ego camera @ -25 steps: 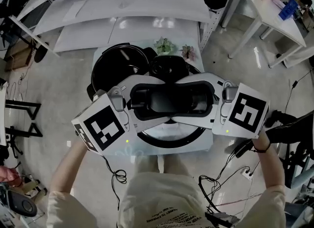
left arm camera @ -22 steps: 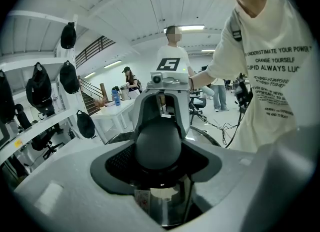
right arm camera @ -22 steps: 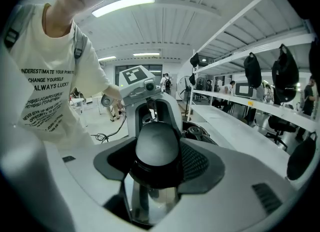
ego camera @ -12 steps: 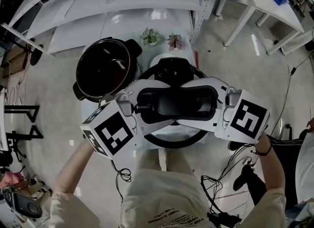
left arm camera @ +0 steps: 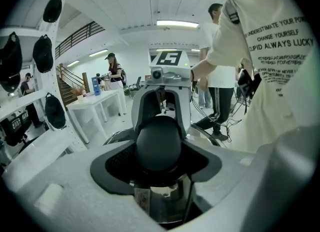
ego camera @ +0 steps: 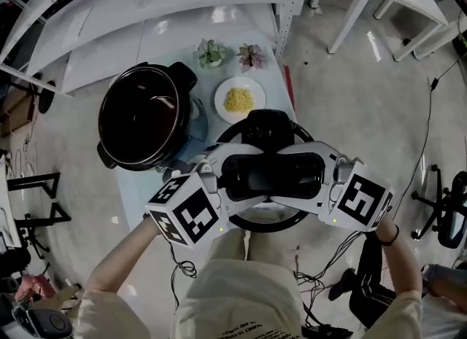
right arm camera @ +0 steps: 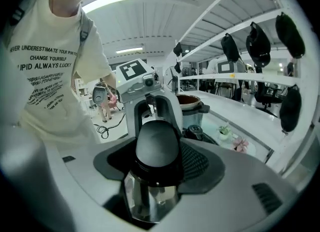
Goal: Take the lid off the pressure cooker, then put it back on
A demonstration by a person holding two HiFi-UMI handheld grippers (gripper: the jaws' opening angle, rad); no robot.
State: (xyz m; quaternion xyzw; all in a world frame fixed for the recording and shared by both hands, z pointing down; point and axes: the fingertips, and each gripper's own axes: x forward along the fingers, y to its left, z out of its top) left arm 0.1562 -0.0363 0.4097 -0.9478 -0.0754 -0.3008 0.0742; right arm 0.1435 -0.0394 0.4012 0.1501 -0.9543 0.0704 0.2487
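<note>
The open pressure cooker (ego camera: 146,115), black with a dark empty pot, stands at the left of the small table (ego camera: 139,192). Its round lid (ego camera: 271,222) with a chrome rim is to the right of it, over the table's near edge. My left gripper (ego camera: 237,178) and right gripper (ego camera: 300,178) face each other and are each shut on the lid's black handle (ego camera: 268,173). That black handle (left arm camera: 159,143) fills the left gripper's (left arm camera: 160,151) pads in the left gripper view. The handle (right arm camera: 157,146) sits the same way in the right gripper (right arm camera: 157,153).
A white plate of yellow noodles (ego camera: 239,99) lies behind the lid. Two small potted plants (ego camera: 210,53) (ego camera: 250,57) stand at the table's far edge. White shelving (ego camera: 146,2) runs behind. Cables (ego camera: 321,272) lie on the floor at right, and people stand in the room.
Both grippers have come down with the lid, away from the cooker and toward the table's near right. The plate of noodles is now uncovered.
</note>
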